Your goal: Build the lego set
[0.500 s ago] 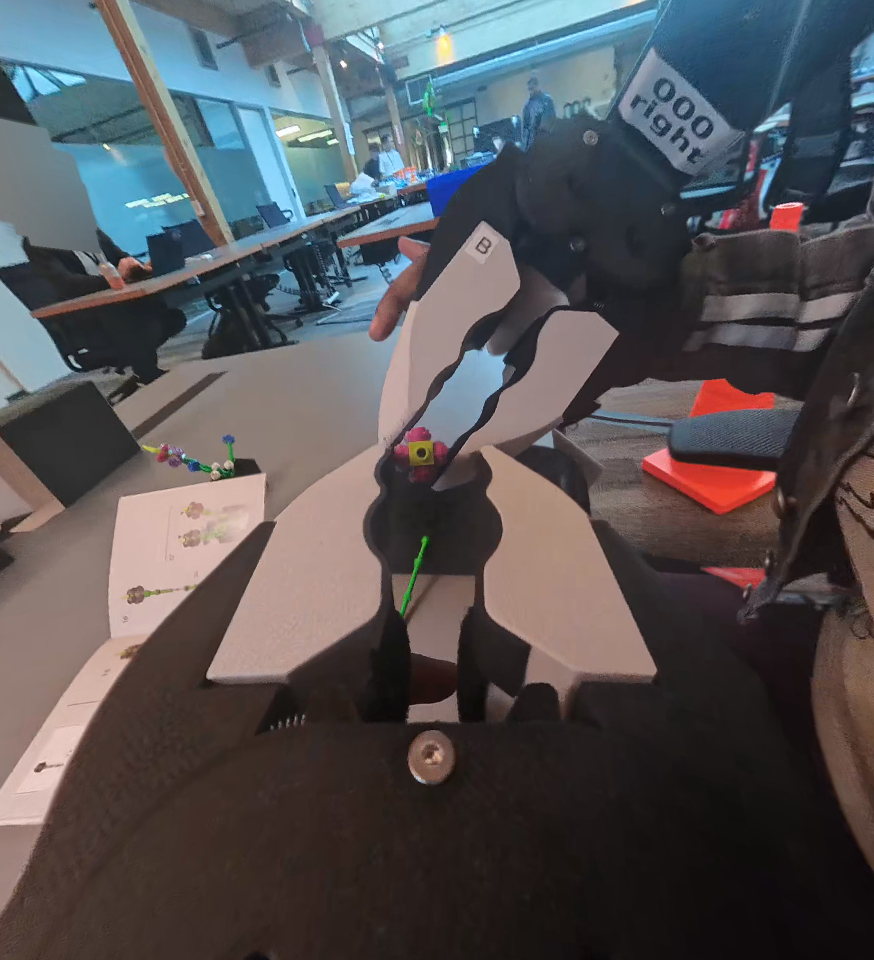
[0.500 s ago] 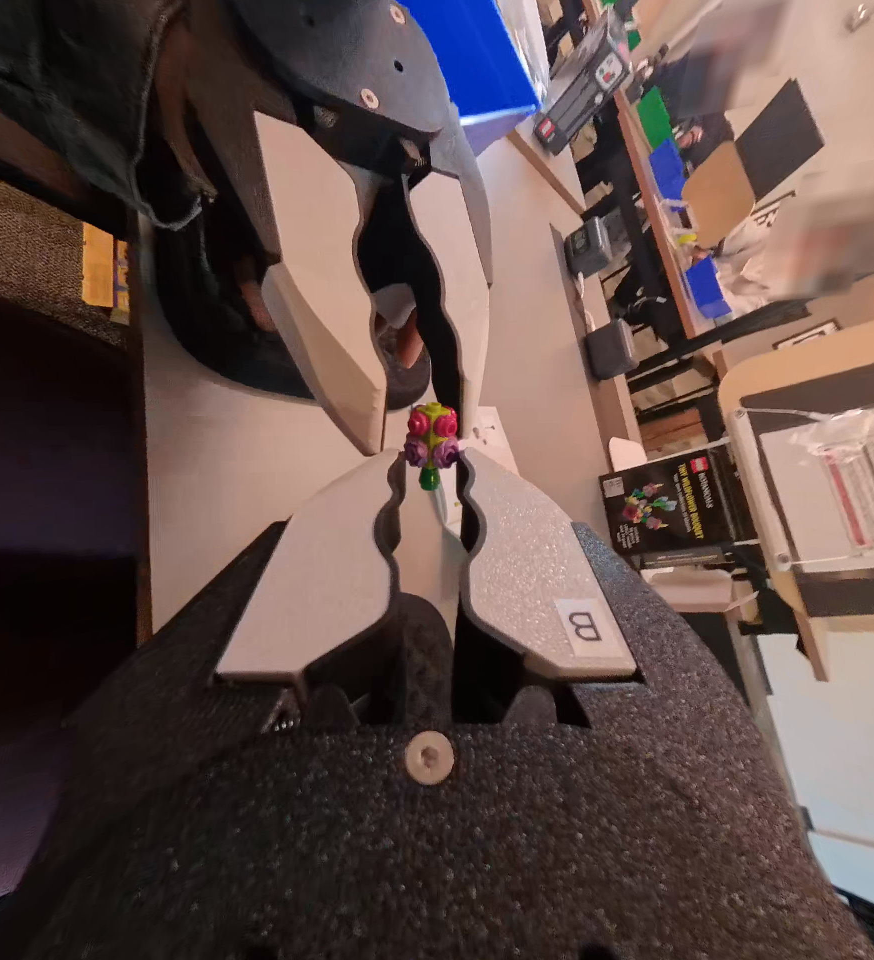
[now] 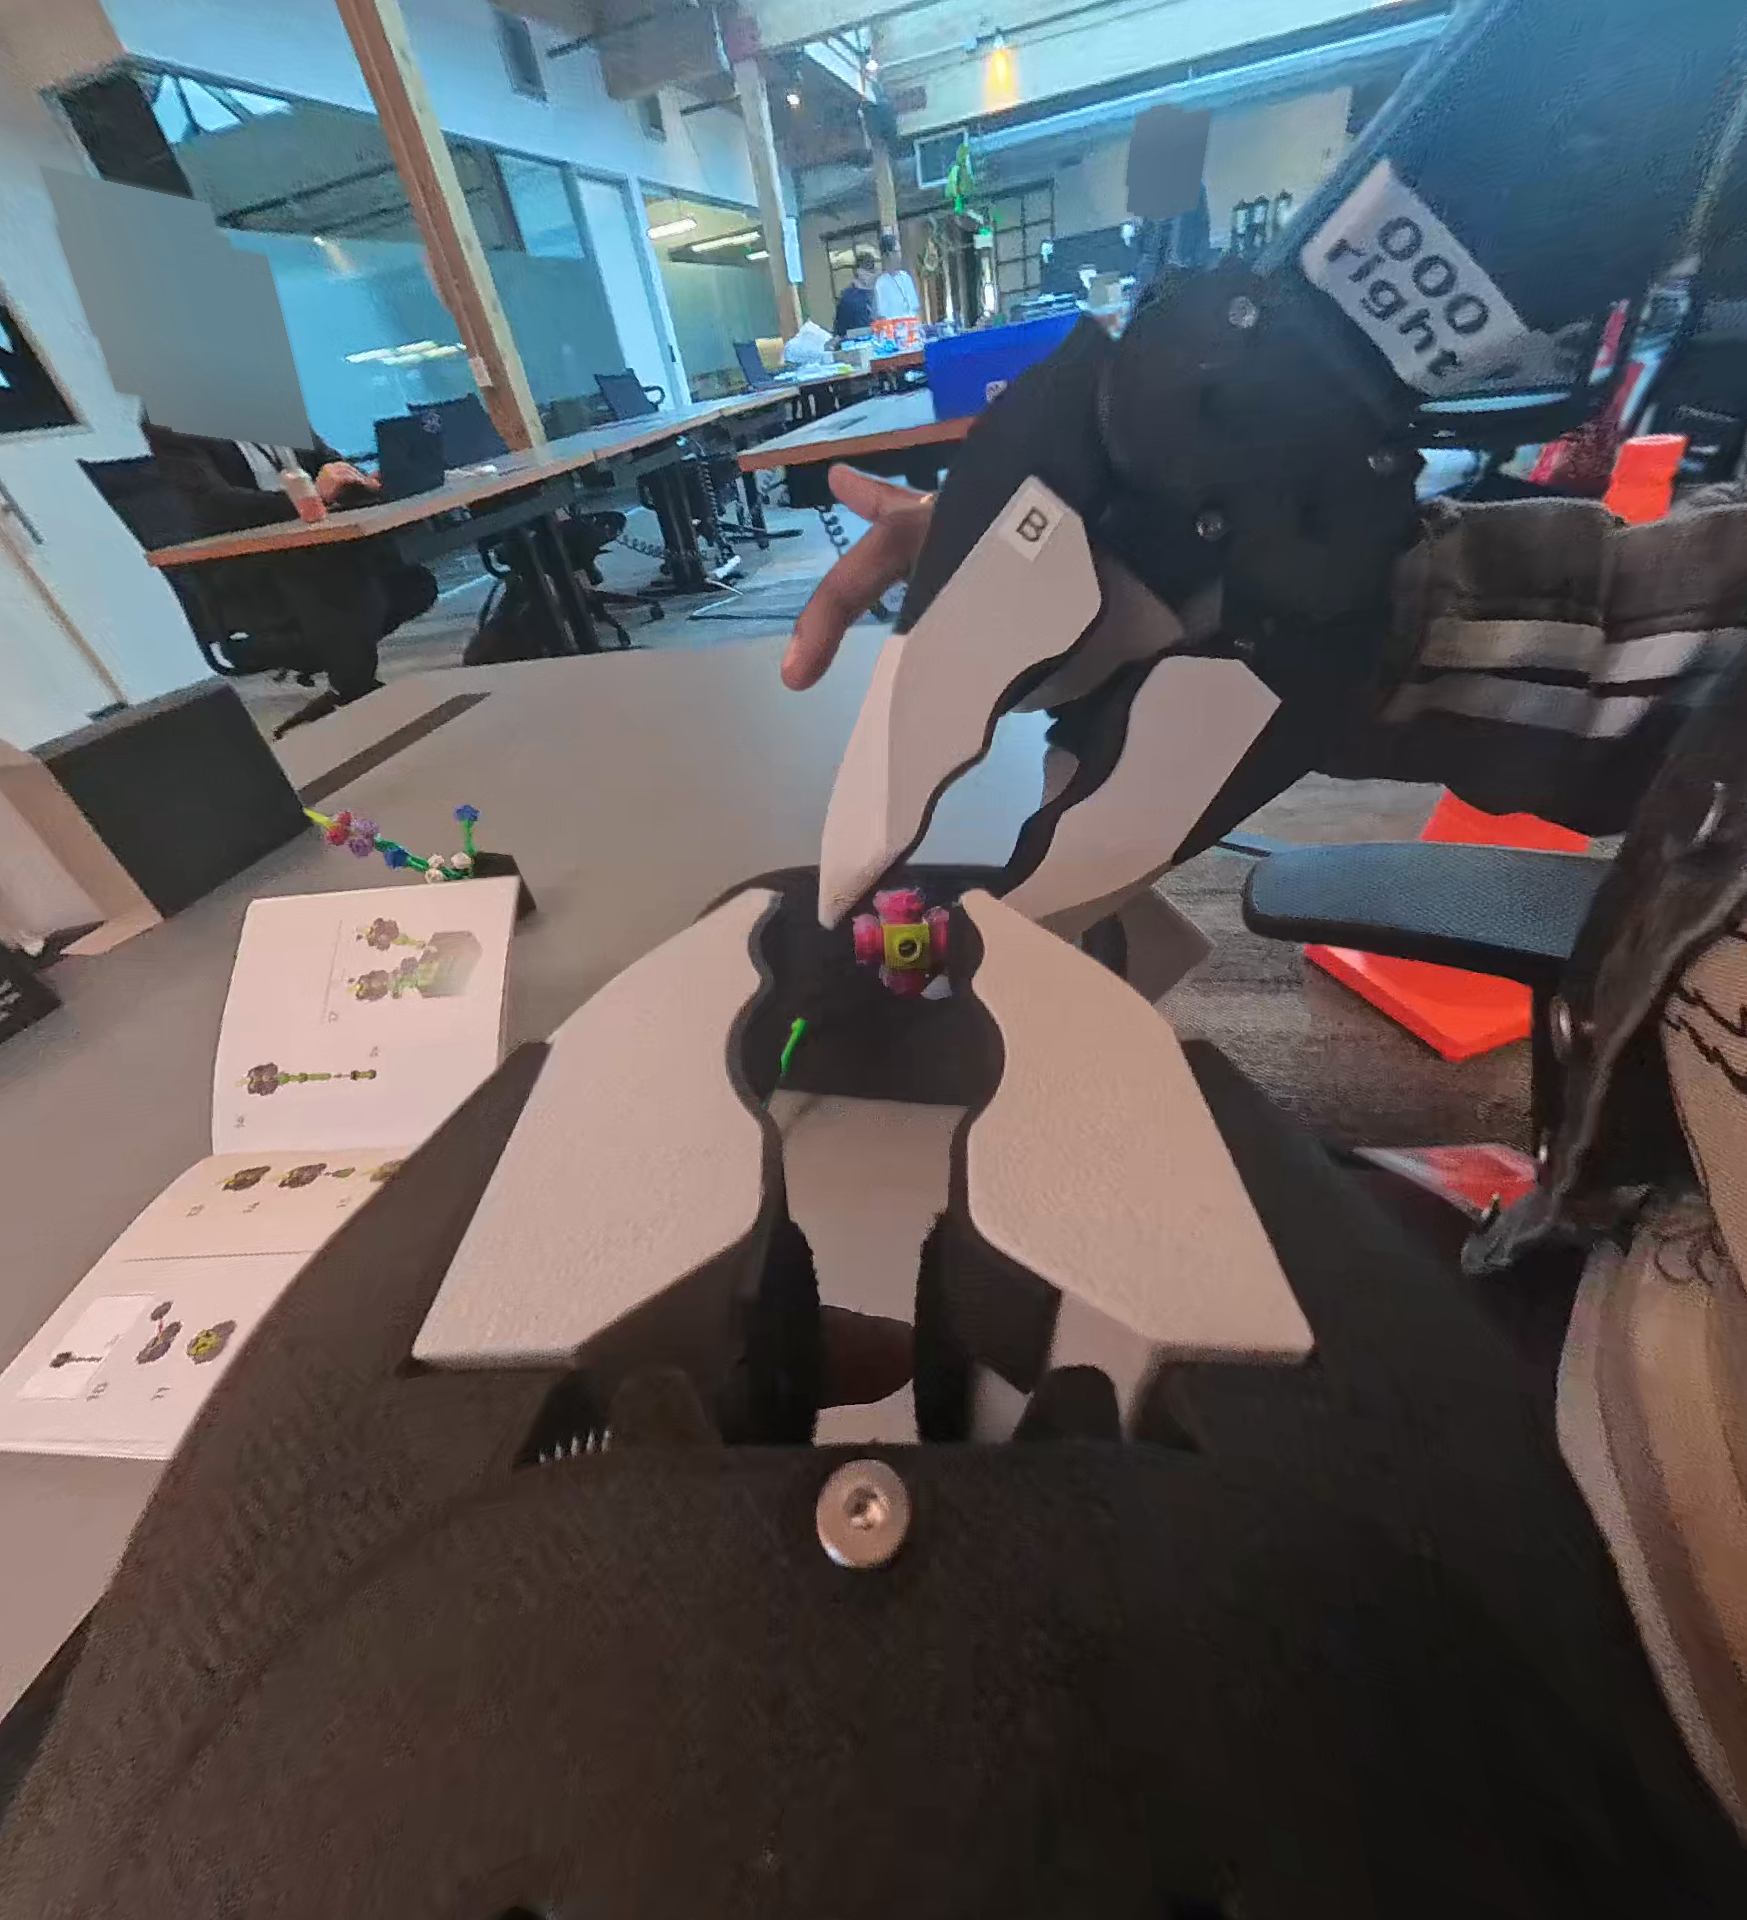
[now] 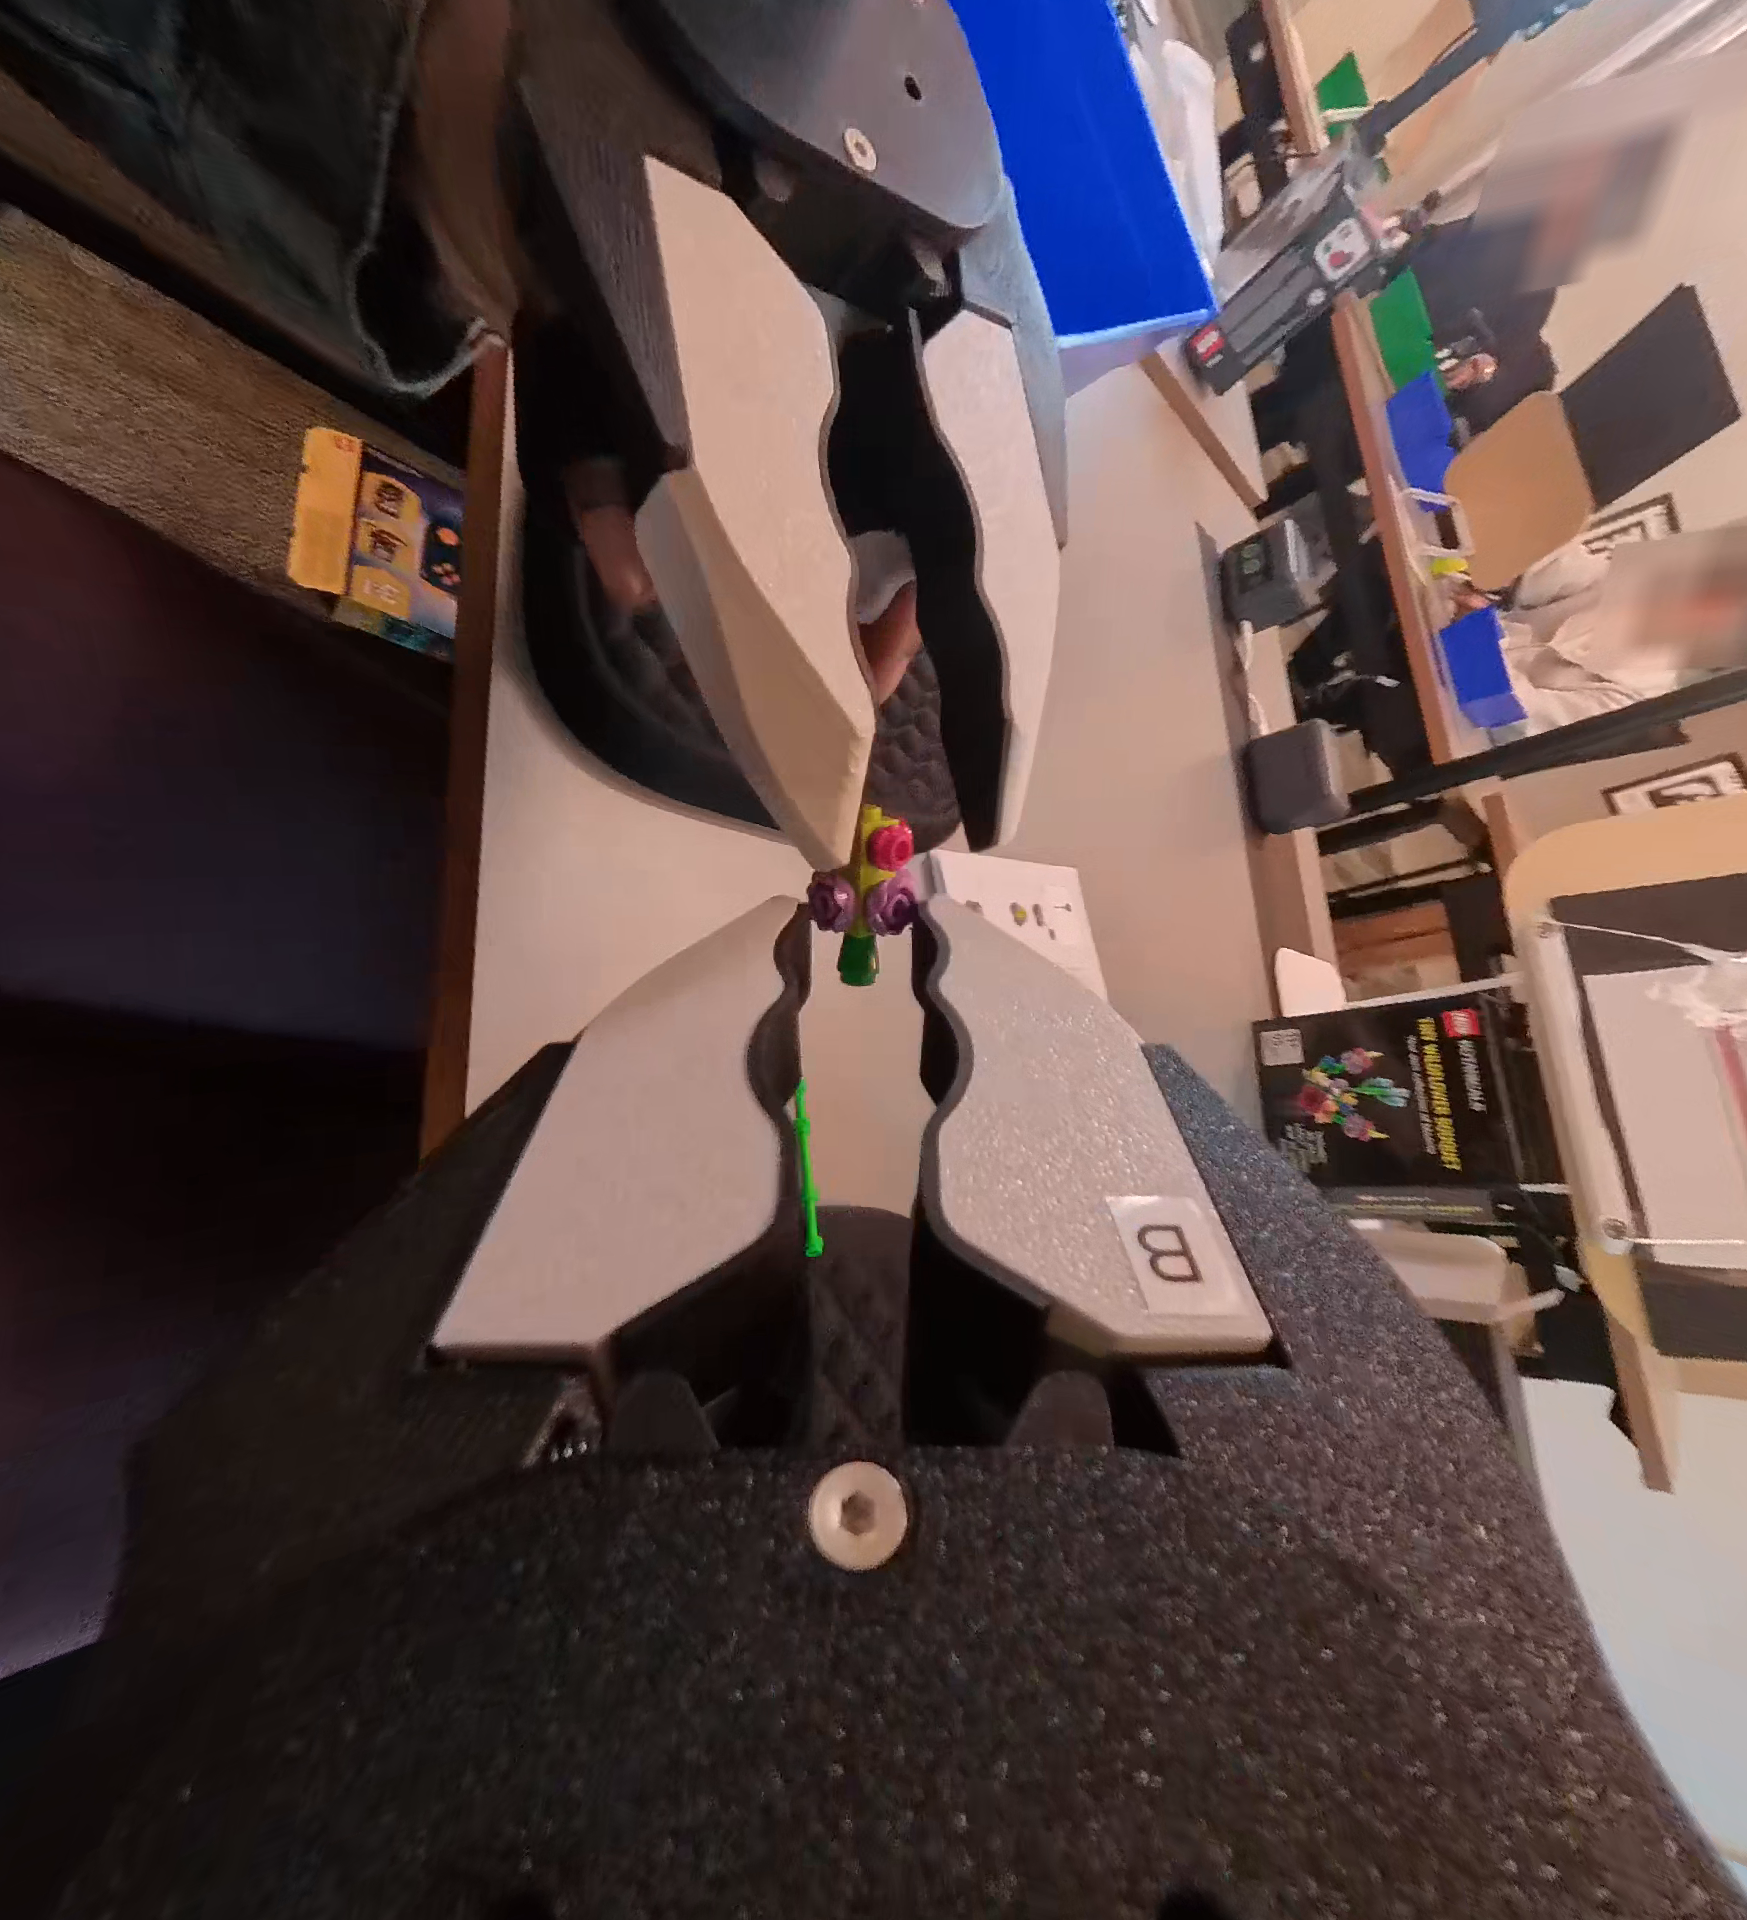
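Right wrist view: lettered sticker [image 4: 1170,1254] on right tool [image 4: 861,920].

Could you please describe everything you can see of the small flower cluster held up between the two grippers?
The flower cluster is a tiny plastic lego piece: a lime-yellow cube core with magenta and purple rosettes studded on its sides and a short green stub below. It hangs in mid-air above the table edge, between the tips of the left gripper and the right gripper. One left finger tip touches it; both grippers' jaws stand apart, so what holds it is unclear.
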The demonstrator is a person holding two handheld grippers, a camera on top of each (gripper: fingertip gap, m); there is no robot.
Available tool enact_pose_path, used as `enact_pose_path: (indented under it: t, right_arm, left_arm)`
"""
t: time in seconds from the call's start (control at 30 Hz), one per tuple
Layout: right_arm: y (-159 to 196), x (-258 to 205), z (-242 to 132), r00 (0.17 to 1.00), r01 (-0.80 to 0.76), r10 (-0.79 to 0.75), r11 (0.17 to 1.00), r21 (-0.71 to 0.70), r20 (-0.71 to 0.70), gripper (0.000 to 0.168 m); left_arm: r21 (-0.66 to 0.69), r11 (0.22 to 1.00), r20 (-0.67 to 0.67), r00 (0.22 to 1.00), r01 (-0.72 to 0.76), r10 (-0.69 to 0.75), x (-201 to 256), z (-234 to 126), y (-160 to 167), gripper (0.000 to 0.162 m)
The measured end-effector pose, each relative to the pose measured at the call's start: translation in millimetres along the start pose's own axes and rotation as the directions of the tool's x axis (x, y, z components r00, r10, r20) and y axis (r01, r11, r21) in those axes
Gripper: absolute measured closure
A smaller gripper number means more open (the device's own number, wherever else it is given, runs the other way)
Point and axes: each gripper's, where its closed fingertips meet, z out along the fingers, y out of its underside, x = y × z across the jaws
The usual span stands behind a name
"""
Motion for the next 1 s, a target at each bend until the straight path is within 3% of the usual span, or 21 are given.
enact_pose_path:
  t: [0.03,0.2,0.37,0.63,1.0]
  right_arm:
    - [5,1,4,1.0,-0.008,0.008,1.0,0.001,0.015,0.15]
    - [37,25,29,0.995,-0.076,0.076,0.997,0.0,0.07,0.15]
    - [49,49,41,0.99,-0.095,0.091,0.995,0.035,0.104,0.15]
    - [26,38,26,0.999,0.043,-0.044,0.997,0.058,0.022,0.149]
    - [-9,25,13,0.992,0.125,-0.124,0.99,0.069,-0.018,0.149]
  left_arm:
    - [-0.009,1.0,-0.012,1.0,0.012,-0.012,-4,1,4,0.134]
    - [-0.074,0.994,-0.103,0.991,0.082,-0.089,-33,14,26,0.132]
    - [-0.069,0.991,-0.05,0.992,0.11,-0.114,-69,24,23,0.136]
    - [-0.041,0.998,0.022,0.999,0.039,-0.038,-47,17,16,0.134]
    - [0.011,0.997,0.046,0.996,0.078,-0.078,-19,-4,-5,0.144]
